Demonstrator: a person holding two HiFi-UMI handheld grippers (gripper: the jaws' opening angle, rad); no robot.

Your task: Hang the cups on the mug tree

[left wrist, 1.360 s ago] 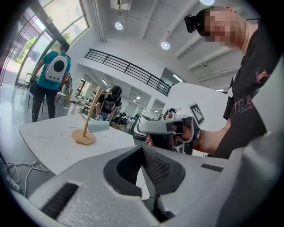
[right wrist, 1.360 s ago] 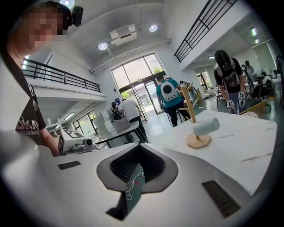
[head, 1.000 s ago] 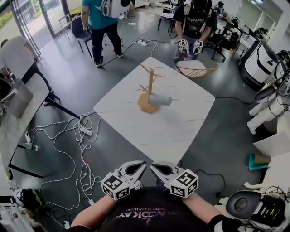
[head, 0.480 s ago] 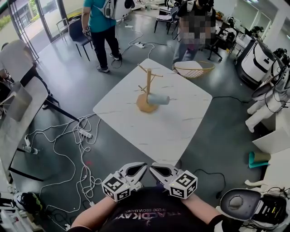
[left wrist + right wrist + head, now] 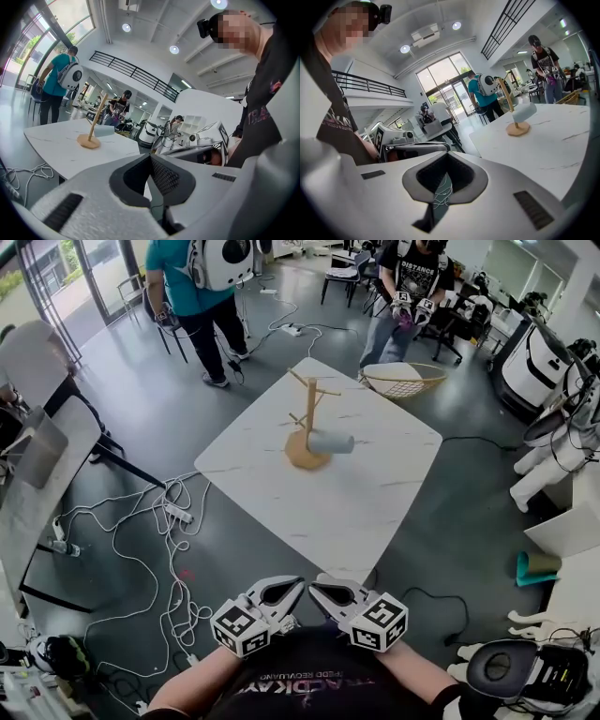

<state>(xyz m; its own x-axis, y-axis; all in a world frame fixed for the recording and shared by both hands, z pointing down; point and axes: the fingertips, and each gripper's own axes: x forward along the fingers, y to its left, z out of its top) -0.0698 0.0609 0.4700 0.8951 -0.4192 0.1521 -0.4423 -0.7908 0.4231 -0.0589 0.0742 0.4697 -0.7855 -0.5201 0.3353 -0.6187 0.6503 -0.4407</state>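
Only bystanders (image 5: 202,296) have moved: left gripper (image 5: 292,583) and right gripper (image 5: 319,587) stay short of the counter (image 5: 356,512), fingers clenched empty, so the cup (image 5: 331,442) on the tree (image 5: 310,413) looks done.

Grey glossy floor (image 5: 150,418), tangled white cables (image 5: 171,509), glass doors (image 5: 66,277).

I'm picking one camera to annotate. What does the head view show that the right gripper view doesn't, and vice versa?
Only the head view: the teal object on the floor at right and the white machines beyond it. Only the right gripper view: the ceiling lights and the balcony railing. Both: the white table, the mug tree with a pale cup beside its pole, and the person in a teal shirt.
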